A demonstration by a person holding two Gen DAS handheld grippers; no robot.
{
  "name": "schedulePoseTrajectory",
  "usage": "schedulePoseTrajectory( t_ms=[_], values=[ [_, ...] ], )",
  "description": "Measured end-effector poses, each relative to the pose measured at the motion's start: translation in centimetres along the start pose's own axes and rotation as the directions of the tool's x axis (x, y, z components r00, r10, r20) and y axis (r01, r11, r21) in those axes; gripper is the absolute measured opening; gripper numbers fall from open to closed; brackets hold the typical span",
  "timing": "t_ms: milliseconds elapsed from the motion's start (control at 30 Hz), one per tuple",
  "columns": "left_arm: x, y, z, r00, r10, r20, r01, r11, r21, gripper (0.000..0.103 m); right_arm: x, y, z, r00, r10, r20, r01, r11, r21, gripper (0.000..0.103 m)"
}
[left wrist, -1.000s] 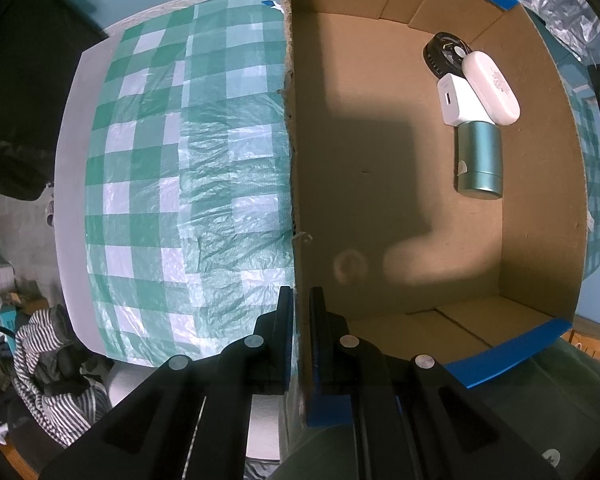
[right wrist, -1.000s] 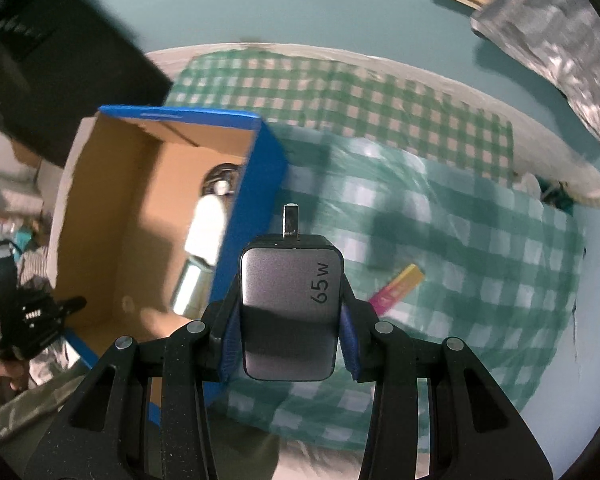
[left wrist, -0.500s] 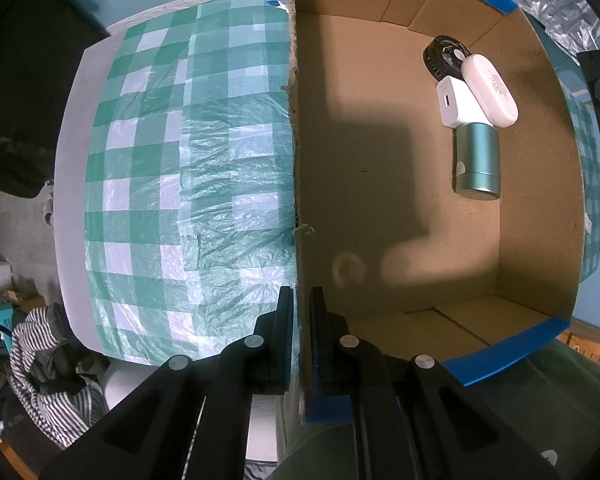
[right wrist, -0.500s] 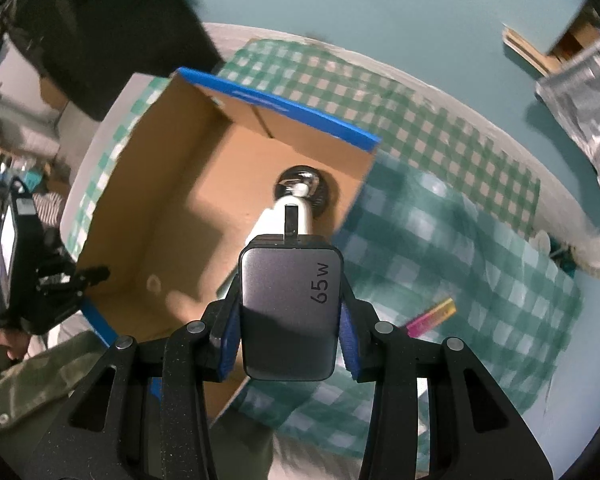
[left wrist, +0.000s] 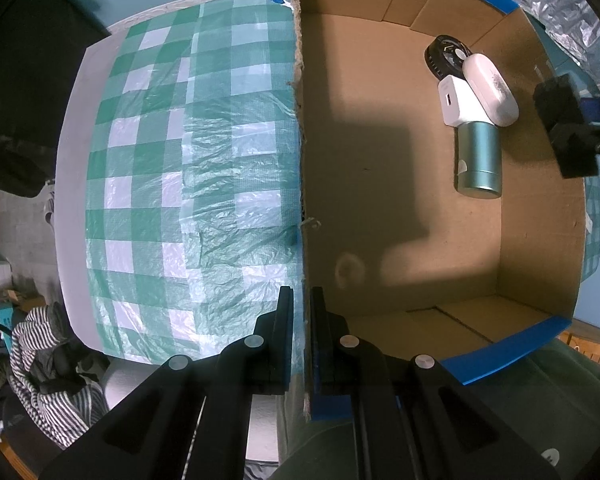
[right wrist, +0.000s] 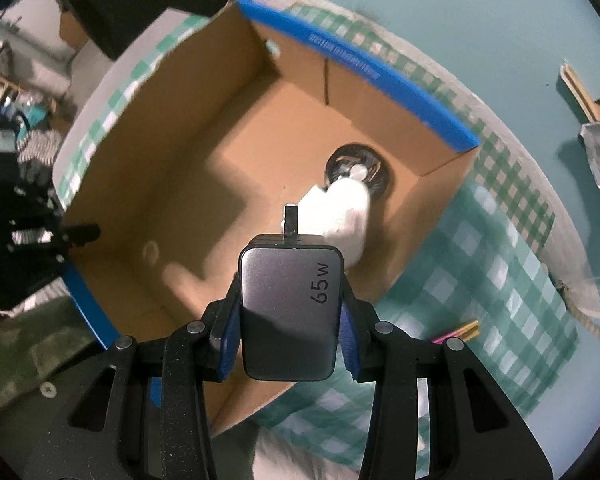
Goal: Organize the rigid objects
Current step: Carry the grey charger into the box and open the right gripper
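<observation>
An open cardboard box (left wrist: 380, 184) with blue edges stands on the checked tablecloth. Inside at its far right lie a black round object (left wrist: 444, 56), a white case (left wrist: 490, 88), a white charger (left wrist: 458, 98) and a teal cylinder (left wrist: 478, 160). My left gripper (left wrist: 300, 312) is shut on the box's near wall. My right gripper (right wrist: 290, 304) is shut on a grey 65W charger (right wrist: 290, 304) and holds it above the box (right wrist: 220, 184), over the white items (right wrist: 344, 216). The right gripper also shows at the right edge of the left wrist view (left wrist: 568, 120).
A green checked tablecloth (left wrist: 188, 184) covers the table left of the box and also right of it (right wrist: 496, 280). A pink and gold stick (right wrist: 458, 330) lies on the cloth right of the box. Striped fabric (left wrist: 48, 376) lies beyond the table's near left edge.
My right gripper has carried the grey charger leftward from beside the box to above its inside. It now enters the left wrist view. The left gripper keeps its hold on the wall.
</observation>
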State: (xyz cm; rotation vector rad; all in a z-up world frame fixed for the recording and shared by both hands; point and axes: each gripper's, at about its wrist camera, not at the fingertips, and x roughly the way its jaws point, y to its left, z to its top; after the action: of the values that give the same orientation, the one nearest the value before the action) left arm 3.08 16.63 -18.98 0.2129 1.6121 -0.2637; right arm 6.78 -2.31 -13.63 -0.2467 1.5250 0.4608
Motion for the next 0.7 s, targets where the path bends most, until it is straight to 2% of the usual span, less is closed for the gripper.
schedulePoseTrajectory(
  t_ms=[167,367,533,700],
  values=[
    [0.1,0.0,-0.1,1.000,0.004,-0.005,-0.004,1.000,0.003,0.007,1.4,0.7,-0.2,0.999,-0.035,-0.036,0.034,0.999,-0.042,0.040],
    [0.2,0.1,-0.4,1.000,0.004,-0.004,-0.004,1.000,0.003,0.007,2.2,0.6,-0.3,0.998,-0.038,-0.055,0.036,0.999,-0.038,0.040],
    [0.3,0.1,-0.4,1.000,0.007,-0.005,-0.007,1.000,0.007,0.008,1.5,0.6,-0.1,0.999,-0.045,-0.028,0.044,0.999,-0.028,0.040],
    [0.3,-0.1,-0.3,1.000,0.005,-0.006,-0.005,1.000,0.012,0.008,0.1,-0.6,0.1,0.999,-0.044,0.012,0.044,0.999,0.027,0.040]
  ],
)
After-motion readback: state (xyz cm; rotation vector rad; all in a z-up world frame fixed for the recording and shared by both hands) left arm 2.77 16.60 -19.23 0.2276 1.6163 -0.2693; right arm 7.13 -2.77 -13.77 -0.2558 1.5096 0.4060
